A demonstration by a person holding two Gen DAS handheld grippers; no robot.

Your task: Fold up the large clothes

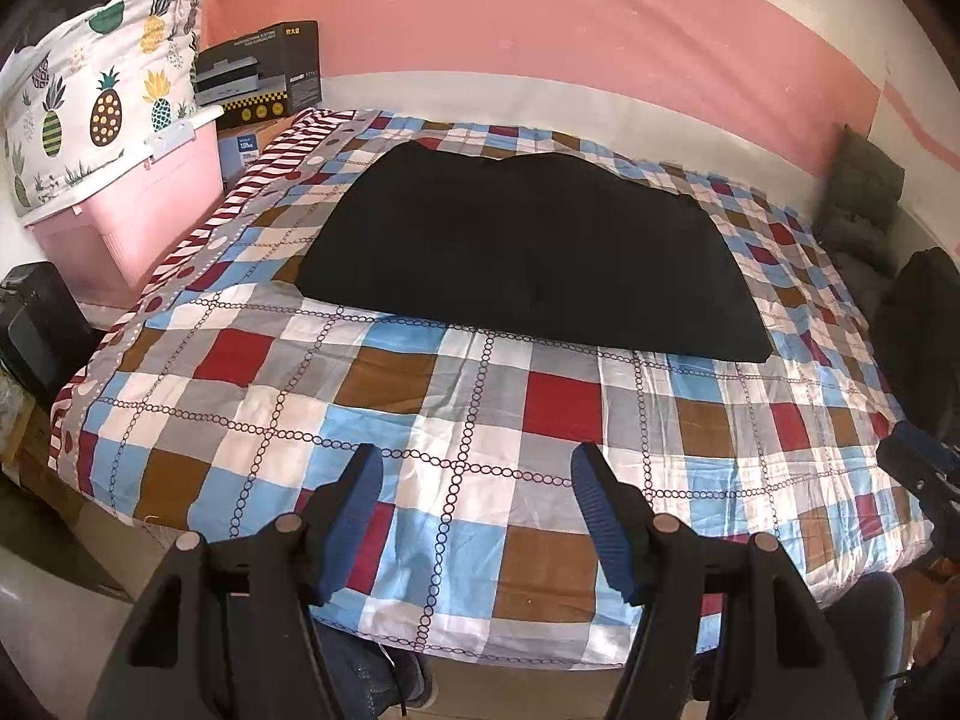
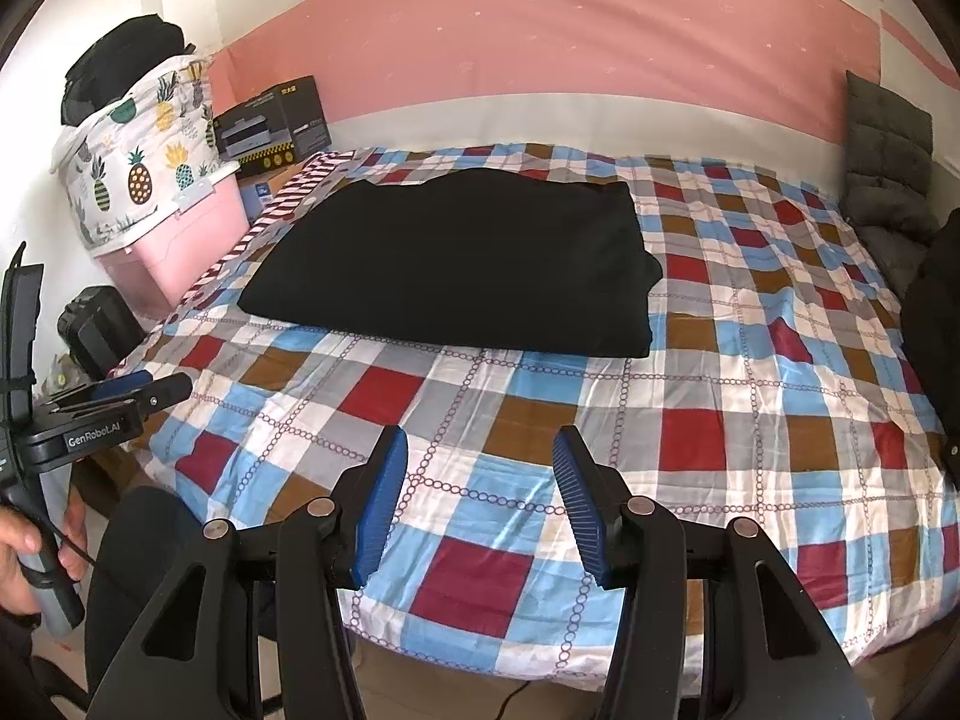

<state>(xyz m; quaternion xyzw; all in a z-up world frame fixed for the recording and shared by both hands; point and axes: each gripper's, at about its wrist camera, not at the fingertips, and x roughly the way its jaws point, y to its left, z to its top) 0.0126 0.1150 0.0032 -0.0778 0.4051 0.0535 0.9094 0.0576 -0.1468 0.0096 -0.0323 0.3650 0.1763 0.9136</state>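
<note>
Black fabric garment (image 1: 528,252), folded into a thick flat rectangle, lies mid-bed on the checked red, blue, brown and white quilt (image 1: 420,420), well beyond the fingertips.

Left wrist view: left hand-held gripper (image 1: 477,516) hovers over the near edge of the bed, jaws spread, nothing between the blue ribbed pads (image 1: 600,510). Pink plastic storage bin (image 1: 138,222) with a pineapple-print cloth bundle (image 1: 102,90) on top stands at the far left of the bed; a black printed carton (image 1: 264,72) is beside it. Pink and white wall behind.

Right wrist view: right hand-held gripper (image 2: 480,498) also spread and empty, clear of the quilt. Grey quilted cushion (image 2: 888,168) sits at the far right edge. A hand grips the other tool's handle at lower left.

Judgement: fold looks largely done, both tools pulled back. Any further fold calls for reaching forward to the garment's near edge and pinching it at both corners.
</note>
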